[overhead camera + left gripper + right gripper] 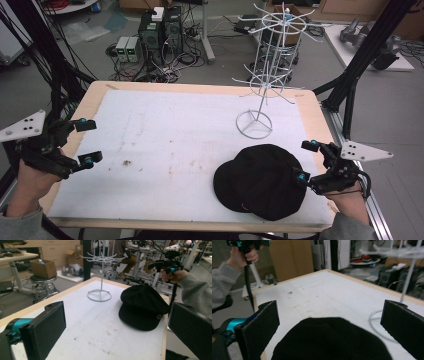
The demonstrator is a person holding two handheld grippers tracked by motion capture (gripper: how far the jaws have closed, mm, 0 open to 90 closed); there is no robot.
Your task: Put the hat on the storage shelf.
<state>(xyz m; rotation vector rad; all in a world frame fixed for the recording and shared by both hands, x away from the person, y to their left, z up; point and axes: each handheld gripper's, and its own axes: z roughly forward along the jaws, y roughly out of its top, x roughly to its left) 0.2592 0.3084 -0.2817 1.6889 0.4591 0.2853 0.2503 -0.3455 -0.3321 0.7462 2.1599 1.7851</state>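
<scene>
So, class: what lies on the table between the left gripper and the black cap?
Nothing but bare, lightly stained white mat, as the high view shows between the left gripper and the black cap.

High view looks down; both gripper views share the table (200,145)

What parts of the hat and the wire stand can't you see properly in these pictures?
- Black hat: in the right gripper view the bottom edge cuts off its near part.
- Hat's underside: hidden against the table in the high view.
- Small round emblem on the hat's brim: too small to read in the left gripper view.
- White wire stand: in the right gripper view the top edge cuts off its upper arms, and a right gripper finger covers part of its base ring.
</scene>
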